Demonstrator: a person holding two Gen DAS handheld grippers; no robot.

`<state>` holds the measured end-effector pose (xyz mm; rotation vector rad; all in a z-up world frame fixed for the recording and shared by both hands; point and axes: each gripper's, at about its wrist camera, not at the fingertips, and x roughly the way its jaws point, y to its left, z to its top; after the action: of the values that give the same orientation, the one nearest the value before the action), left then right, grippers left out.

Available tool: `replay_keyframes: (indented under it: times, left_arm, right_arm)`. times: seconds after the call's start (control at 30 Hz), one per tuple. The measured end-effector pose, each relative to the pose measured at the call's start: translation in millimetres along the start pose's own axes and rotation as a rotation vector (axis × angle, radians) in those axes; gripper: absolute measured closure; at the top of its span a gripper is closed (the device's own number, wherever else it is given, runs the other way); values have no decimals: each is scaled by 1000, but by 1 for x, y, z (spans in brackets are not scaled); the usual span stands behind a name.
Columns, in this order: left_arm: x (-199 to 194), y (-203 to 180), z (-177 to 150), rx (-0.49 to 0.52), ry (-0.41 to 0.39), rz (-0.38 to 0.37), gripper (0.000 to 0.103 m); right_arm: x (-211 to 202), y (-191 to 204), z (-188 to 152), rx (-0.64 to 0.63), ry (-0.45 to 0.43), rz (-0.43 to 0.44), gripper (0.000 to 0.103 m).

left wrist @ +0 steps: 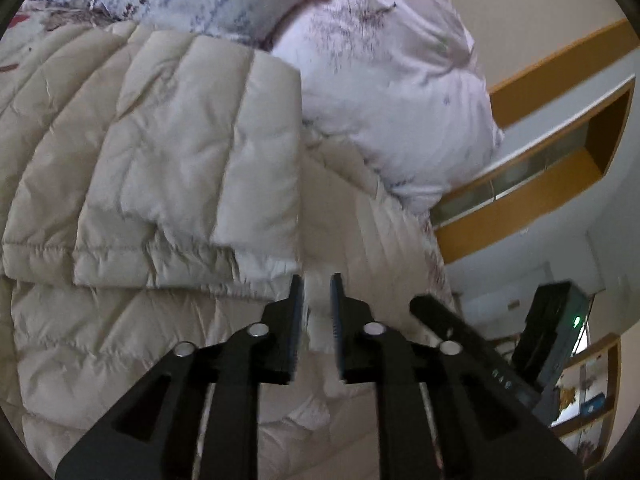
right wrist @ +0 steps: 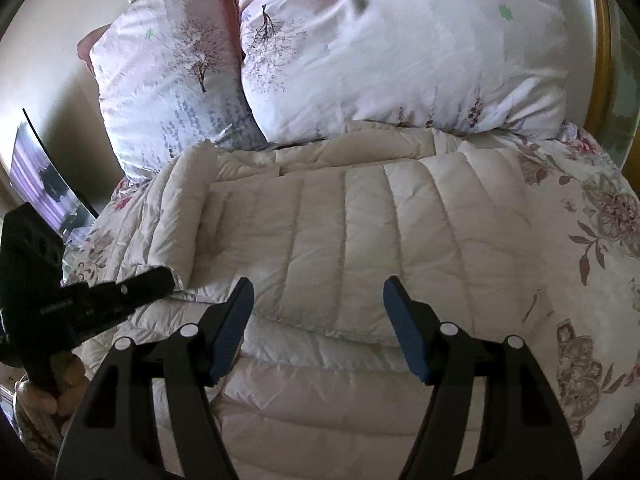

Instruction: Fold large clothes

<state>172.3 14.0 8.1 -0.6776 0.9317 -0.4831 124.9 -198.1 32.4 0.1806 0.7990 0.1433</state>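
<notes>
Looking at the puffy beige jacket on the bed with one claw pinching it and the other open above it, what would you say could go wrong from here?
1. The left claw pinches only a thin bit of the beige jacket; the slick quilted fabric may slip out if pulled.
2. The right claw is open and holds nothing, so a one-sided pull could undo the folded flap.
3. The pillows lie right at the jacket's far edge, so it could bunch against them.

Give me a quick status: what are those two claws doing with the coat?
Left gripper shut on coat fabric. Right gripper open, hovering over coat, holding nothing. Coat partly folded on bed. Pillows beyond, nothing in the way.
</notes>
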Motion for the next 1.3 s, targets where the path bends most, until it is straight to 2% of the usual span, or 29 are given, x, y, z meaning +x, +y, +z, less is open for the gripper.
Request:
replay_keyframes:
  times: [0.03,0.07,0.1,0.2,0.23,0.27,0.37,0.43,0.5,0.63,0.8,0.83,0.87,0.9,0.93,1.03,1.17,1.3]
  left_arm:
    - [-2,0,-1,5,-1,3,55]
    - [-7,2,-4,9,-8,3,36]
    - [-18,5,-5,16,-26,1,31]
    - [-50,12,-13,42,-64,-7,31]
    - [-62,16,-16,58,-89,12,31]
    - [-70,18,-17,73,-107,40,31]
    - [-94,29,-29,149,-165,210,31]
    - [-103,39,-38,178,-170,271,31]
    - [-107,49,-45,183,-170,300,31]
    - [-107,60,-53,179,-170,321,31]
    - [-99,69,-56,157,-148,318,31]
    - [-99,70,-57,158,-151,317,31]
    - [-98,70,-57,156,-150,316,31]
    - [-98,71,-57,154,-150,315,31]
    - [-98,71,-57,153,-150,314,31]
    - [-96,70,-57,154,-149,314,31]
    - [-94,69,-59,164,-145,320,30]
    - [-92,65,-61,188,-143,324,29]
  right_arm:
    - [-1,2,0,-11,-6,-3,36]
    - [-2,4,0,-26,-14,-3,36]
    - [-3,8,0,-44,-23,-2,36]
    - [-7,36,-2,-177,-72,15,36]
    - [-8,46,-3,-216,-83,21,36]
    - [-8,62,-5,-279,-99,32,36]
    - [-3,106,-13,-462,-138,49,38]
    - [4,136,-20,-586,-151,70,43]
    - [17,162,-25,-688,-151,76,47]
    - [44,191,-24,-780,-129,30,52]
    - [79,197,-17,-775,-85,-45,52]
    - [84,198,-16,-775,-89,-70,56]
    - [88,197,-15,-764,-87,-89,62]
    - [89,194,-15,-747,-79,-93,81]
    - [92,189,-13,-713,-56,-82,96]
    - [85,173,-6,-605,-54,-33,100]
    - [55,143,3,-448,-115,24,100]
    - [21,96,10,-258,-165,91,100]
